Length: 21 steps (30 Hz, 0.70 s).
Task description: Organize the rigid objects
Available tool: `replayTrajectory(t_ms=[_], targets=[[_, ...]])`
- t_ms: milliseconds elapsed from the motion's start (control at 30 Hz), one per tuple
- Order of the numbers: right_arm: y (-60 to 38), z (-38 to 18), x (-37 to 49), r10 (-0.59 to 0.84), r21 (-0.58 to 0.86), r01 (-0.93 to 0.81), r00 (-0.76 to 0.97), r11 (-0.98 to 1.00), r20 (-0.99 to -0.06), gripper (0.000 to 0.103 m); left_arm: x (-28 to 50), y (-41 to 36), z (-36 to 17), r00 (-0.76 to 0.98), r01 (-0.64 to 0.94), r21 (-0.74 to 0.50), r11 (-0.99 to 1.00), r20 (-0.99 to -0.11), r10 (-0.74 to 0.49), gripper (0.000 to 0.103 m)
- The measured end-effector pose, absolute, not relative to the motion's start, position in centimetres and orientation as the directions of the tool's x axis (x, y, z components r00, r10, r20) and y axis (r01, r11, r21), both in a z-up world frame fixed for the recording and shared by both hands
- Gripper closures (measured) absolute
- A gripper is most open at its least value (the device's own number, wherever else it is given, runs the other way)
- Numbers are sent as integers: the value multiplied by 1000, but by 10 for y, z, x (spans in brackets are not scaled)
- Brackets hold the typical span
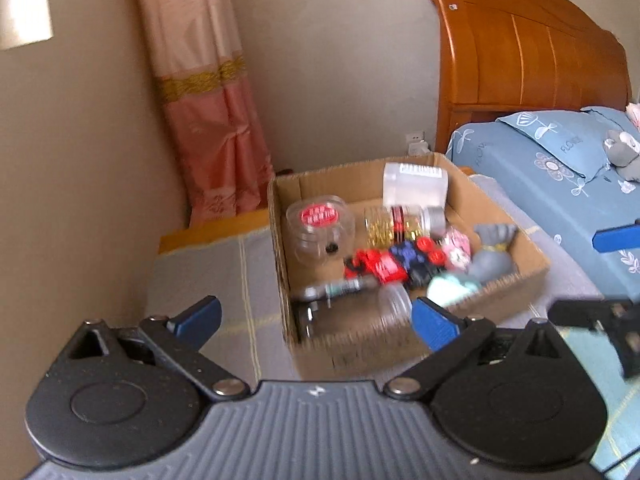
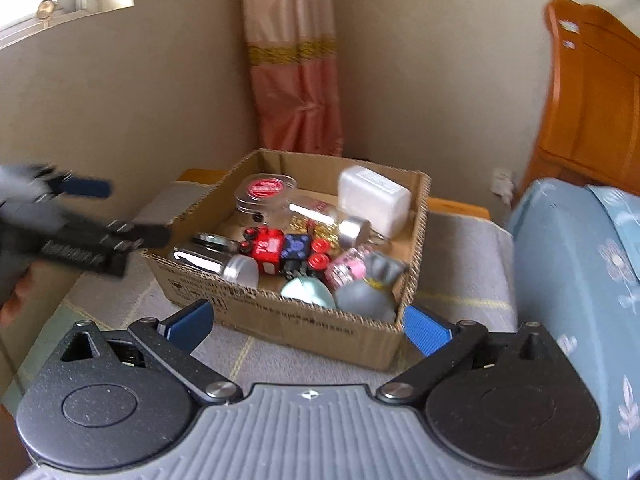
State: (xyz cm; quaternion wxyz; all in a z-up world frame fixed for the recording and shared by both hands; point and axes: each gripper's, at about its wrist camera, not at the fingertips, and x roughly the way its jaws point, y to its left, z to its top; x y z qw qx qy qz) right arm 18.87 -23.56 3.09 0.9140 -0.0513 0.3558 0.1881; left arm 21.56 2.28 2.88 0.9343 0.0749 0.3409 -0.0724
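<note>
Cardboard box (image 2: 280, 320) of jars and toys, red toy truck (image 2: 270, 254) inside, left gripper (image 1: 316, 320) and right gripper (image 2: 308, 322) both wide open, empty.

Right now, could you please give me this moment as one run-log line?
left tongs: open, empty | right tongs: open, empty | cardboard box: filled with jars and toys | nothing held

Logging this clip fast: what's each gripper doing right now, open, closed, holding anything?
Left gripper: open, holding nothing.
Right gripper: open, holding nothing; cardboard box sits ahead of it.
</note>
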Motion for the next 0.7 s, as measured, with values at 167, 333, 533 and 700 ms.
replayTrajectory(t_ms=[167, 333, 533, 700], targets=[[-232, 31, 170, 191, 1, -265, 693, 964, -696, 0, 177, 23, 27, 762, 101, 58, 993, -647, -40, 2], [-228, 34, 148, 155, 18, -199, 703, 980, -694, 0, 153, 19, 33, 761, 40, 68, 997, -648, 14, 2], [-221, 38, 130, 104, -29, -171, 720, 985, -686, 0, 138, 15, 42, 751, -8, 65, 998, -659, 49, 2], [-223, 43, 123, 102, -18, -155, 728, 988, -677, 0, 130, 9, 49, 764, -13, 91, 996, -641, 69, 2]])
